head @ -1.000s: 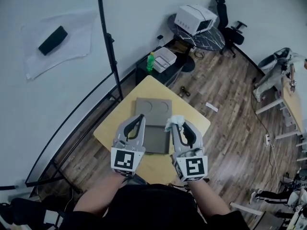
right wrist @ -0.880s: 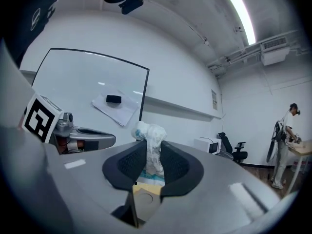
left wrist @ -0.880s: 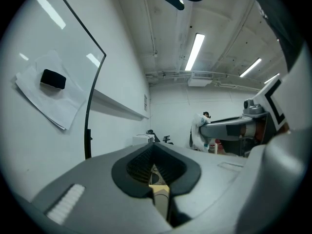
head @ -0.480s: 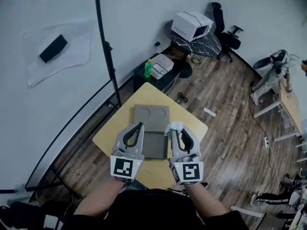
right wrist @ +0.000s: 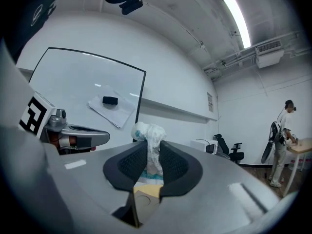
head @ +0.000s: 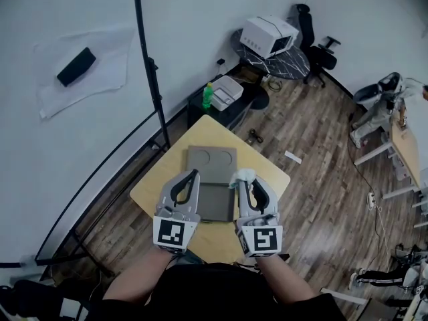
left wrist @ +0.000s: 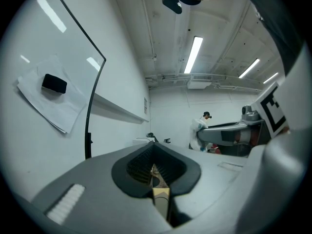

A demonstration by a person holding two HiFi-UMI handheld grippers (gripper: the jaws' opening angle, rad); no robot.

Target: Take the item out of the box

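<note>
A grey box (head: 218, 203) lies open on the small yellow table (head: 155, 182), its lid (head: 211, 158) with two round recesses folded back behind it. My right gripper (head: 242, 180) is shut on a crumpled white packet (head: 245, 174) with pale blue print, held above the box's right edge. In the right gripper view the packet (right wrist: 149, 135) sticks up between the black pads (right wrist: 130, 165) of the right gripper (right wrist: 152, 155). My left gripper (head: 194, 174) hovers over the box's left edge. Its pads meet with nothing between them in the left gripper view (left wrist: 155, 167).
A whiteboard stand's black pole (head: 151, 72) rises behind the table. A green bottle (head: 206, 96), a white bin (head: 227, 89), a white appliance on a round table (head: 268, 33) and an office chair (head: 321, 49) stand beyond. Wooden floor surrounds the table. A person stands at the far right.
Both grippers have drawn back a little toward me, the right one still holding the packet. The last half second shows almost no movement.
</note>
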